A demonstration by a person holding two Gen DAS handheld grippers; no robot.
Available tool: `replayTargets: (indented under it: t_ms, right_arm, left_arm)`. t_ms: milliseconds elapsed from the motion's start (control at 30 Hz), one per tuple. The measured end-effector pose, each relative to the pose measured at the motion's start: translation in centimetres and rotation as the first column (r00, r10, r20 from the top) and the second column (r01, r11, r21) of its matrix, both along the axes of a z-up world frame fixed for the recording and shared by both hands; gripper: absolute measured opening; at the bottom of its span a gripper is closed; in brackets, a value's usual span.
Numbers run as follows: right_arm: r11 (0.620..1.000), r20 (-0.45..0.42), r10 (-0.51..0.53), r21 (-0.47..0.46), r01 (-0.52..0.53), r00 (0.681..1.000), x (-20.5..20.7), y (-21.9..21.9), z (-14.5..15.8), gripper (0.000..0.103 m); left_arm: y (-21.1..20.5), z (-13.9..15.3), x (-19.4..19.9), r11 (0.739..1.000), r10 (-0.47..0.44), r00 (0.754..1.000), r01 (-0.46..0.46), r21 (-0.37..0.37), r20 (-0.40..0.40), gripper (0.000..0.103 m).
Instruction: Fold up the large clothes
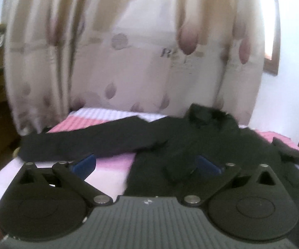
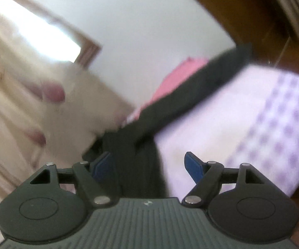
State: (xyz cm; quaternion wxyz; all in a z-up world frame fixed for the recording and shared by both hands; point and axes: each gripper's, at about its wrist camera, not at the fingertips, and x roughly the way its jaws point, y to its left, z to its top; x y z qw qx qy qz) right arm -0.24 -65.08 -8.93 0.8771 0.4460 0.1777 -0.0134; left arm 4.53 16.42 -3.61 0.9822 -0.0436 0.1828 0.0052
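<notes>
A large black long-sleeved shirt [image 1: 191,139] lies spread on a pink and white bed [image 1: 110,166], collar at the far side, one sleeve stretched to the left. My left gripper [image 1: 145,164] is open just above the shirt's near left edge, its blue pads wide apart, a small fold of black cloth between them. In the right wrist view the shirt [image 2: 170,108] runs away as a dark band with a sleeve toward the far right. My right gripper [image 2: 149,166] is open over the shirt's near part, tilted, holding nothing.
A cream curtain [image 1: 116,51] with mauve petal prints hangs behind the bed. A wooden window frame [image 1: 271,62] is at the right. Brown wooden furniture [image 2: 253,16] stands beyond the bed in the right wrist view. The bed cover has a lilac checked part [image 2: 284,124].
</notes>
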Motion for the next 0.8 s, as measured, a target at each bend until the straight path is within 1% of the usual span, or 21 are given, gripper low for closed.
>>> replayTargets:
  t_ms: [100,167,200,267,333,367,467,500,533,600,700,767,800]
  right_arm:
    - [0.990,-0.043,-0.078,0.114,0.082,0.996,2.4,-4.5,-2.0,0.078]
    - [0.983,-0.072,-0.119,0.135,0.128,0.990,4.0,-6.9,-3.1,0.078]
    - [0.977,-0.088,-0.155,0.135,0.166,0.984,4.7,-8.2,-3.5,0.078]
    - [0.961,-0.105,-0.213,0.155,0.227,0.972,6.0,-10.7,-4.1,0.078]
    - [0.941,-0.125,-0.274,0.167,0.293,0.953,7.0,-13.3,-4.6,0.078]
    - [0.936,-0.135,-0.287,0.168,0.308,0.948,7.5,-14.3,-4.8,0.078]
    - [0.923,-0.161,-0.304,0.196,0.332,0.939,8.9,-17.1,-5.7,0.078]
    - [0.920,-0.171,-0.307,0.198,0.338,0.936,9.4,-17.4,-6.0,0.078]
    - [0.919,-0.178,-0.315,0.187,0.346,0.932,9.9,-18.0,-6.2,0.078]
    - [0.914,-0.195,-0.334,0.175,0.367,0.922,10.9,-19.1,-6.6,0.078]
    - [0.901,-0.218,-0.323,0.225,0.370,0.921,11.9,-20.8,-7.8,0.078]
    - [0.897,-0.235,-0.320,0.235,0.373,0.918,13.1,-21.1,-8.8,0.077]
    - [0.899,-0.245,-0.309,0.240,0.367,0.919,13.8,-21.2,-9.2,0.070]
  left_arm:
    - [-2.1,-1.0,5.0,0.997,0.009,1.000,-0.010,-0.078,-0.003,0.103]
    - [-3.1,-2.1,8.1,0.994,0.041,0.999,-0.040,-0.103,0.006,0.103]
    - [-3.8,-2.8,8.5,0.994,0.059,0.998,-0.058,-0.091,0.010,0.103]
    - [-5.1,-4.5,11.2,0.994,0.096,0.995,-0.096,-0.045,-0.001,0.103]
    - [-5.8,-5.8,12.9,0.994,0.109,0.994,-0.109,-0.019,-0.004,0.103]
    - [-5.9,-6.7,13.7,0.993,0.116,0.993,-0.116,-0.010,-0.018,0.103]
    - [-5.9,-9.1,14.7,0.993,0.118,0.990,-0.118,-0.003,-0.072,0.103]
    - [-5.8,-9.8,15.0,0.993,0.118,0.988,-0.120,-0.012,-0.102,0.102]
    - [-5.5,-10.2,15.4,0.993,0.109,0.985,-0.115,-0.038,-0.132,0.102]
    - [-4.9,-10.2,15.1,0.992,0.098,0.987,-0.107,-0.072,-0.127,0.103]
    - [-4.2,-10.5,15.0,0.989,0.086,0.987,-0.101,-0.111,-0.132,0.103]
    - [-3.9,-10.7,15.3,0.987,0.084,0.986,-0.103,-0.125,-0.146,0.103]
    - [-4.0,-10.7,15.3,0.987,0.083,0.985,-0.103,-0.127,-0.152,0.103]
